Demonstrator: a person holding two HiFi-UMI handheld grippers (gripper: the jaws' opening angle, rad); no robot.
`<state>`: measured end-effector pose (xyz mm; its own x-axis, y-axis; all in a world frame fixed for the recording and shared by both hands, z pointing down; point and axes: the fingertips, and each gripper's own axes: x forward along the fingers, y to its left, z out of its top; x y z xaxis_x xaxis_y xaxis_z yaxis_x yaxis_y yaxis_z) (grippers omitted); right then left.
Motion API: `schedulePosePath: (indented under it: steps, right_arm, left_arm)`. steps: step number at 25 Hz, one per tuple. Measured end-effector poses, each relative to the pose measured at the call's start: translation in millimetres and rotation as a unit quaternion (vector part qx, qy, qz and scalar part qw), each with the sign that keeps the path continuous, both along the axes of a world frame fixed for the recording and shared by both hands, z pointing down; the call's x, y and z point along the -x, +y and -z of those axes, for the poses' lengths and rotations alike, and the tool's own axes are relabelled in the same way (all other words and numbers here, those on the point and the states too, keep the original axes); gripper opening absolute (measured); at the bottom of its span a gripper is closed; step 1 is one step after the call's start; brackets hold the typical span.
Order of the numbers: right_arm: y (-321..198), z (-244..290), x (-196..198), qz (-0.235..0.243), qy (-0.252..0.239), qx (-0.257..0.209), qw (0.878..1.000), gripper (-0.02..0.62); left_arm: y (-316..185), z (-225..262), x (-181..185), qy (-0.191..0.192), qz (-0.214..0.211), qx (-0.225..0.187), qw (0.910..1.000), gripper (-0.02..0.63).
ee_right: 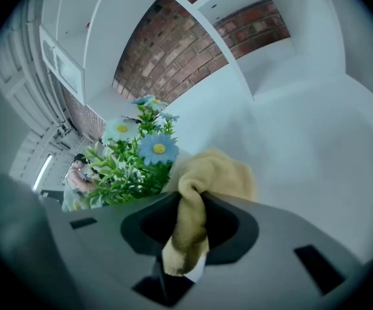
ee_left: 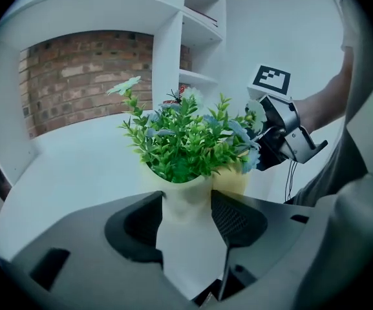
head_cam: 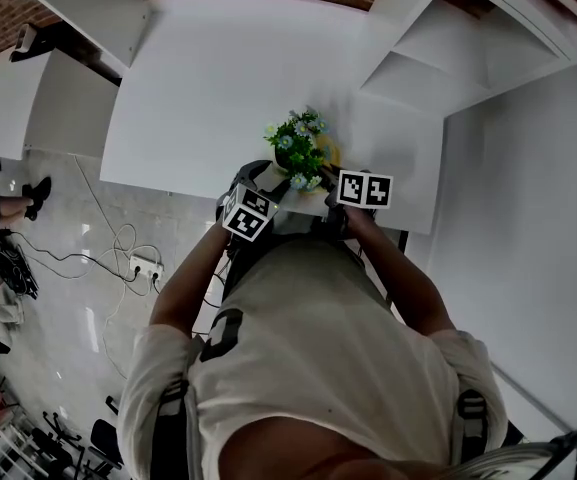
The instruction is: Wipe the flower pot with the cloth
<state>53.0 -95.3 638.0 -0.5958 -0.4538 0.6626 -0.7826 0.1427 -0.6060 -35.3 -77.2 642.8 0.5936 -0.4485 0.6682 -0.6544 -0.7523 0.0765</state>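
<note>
Scene: white surface (head_cam: 218, 78) beneath white shelving, brick wall behind.
Flower pot (ee_left: 185, 187): pale cream, upright near the front edge of the surface, close to the person; filled with green leaves and blue and white flowers (ee_right: 158, 148).
Left hand-held gripper (ee_left: 187, 206): set round the pot's lower wall, one pad against each side, so gripping it and apparently steadying it.
Right hand-held gripper (ee_right: 189, 212): closed on the cloth (ee_right: 222, 176), a yellow fold pinched between the jaws, one end trailing back toward the camera.
Cloth position: bunched ahead of the jaws, just beside the foliage; from the left gripper view, tucked behind the pot's right side, seemingly touching the wall, though actual contact hard to confirm.
Done so far: cloth picked up, pot braced, cloth brought up to the pot.
Left to do: judging by the layout, most or all of the rubbing; only one side within reach of the cloth, the front and left faces untouched at present.
Progress estimate: early, at or just before the first stroke.
Dirt or marks on the pot: none discernible.
Watch point: light pot with a top-heavy plant, likely to tip if the left grip slackens.
</note>
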Motion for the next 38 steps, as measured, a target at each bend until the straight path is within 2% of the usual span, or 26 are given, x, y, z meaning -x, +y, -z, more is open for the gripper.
schedulePosePath:
  steps: [4,9,15,21,27,35,38]
  right_arm:
    - [6,-3,4,0.002,0.001,0.006,1.000,0.107]
    - [24,-9,14,0.009,-0.009,0.021,1.000,0.107]
    - [22,-9,8,0.004,-0.011,0.020,1.000,0.107]
    - [5,-3,-5,-0.018,-0.014,0.011,1.000,0.107]
    - [3,-1,-2,-0.012,-0.014,0.007,1.000,0.107]
    - [17,-9,8,0.020,0.004,0.006,1.000,0.107]
    - [21,-10,10,0.021,0.005,0.010,1.000,0.107]
  left_arm:
    - [-2,-1,-3,0.005,0.021,-0.009,0.9997,0.252]
    - [-4,4,-6,0.046,0.054,0.004,0.9975,0.255]
    - [0,11,-8,0.060,0.031,0.019,0.9975,0.261]
    - [-10,17,1,0.046,-0.009,0.006,0.9989,0.261]
    - [-9,-7,1,0.002,-0.045,0.006,0.9990,0.261]
    - [-11,-10,0,0.005,-0.009,0.008,0.9999,0.245]
    - [-9,-9,-3,0.010,0.021,0.018,0.9996,0.242]
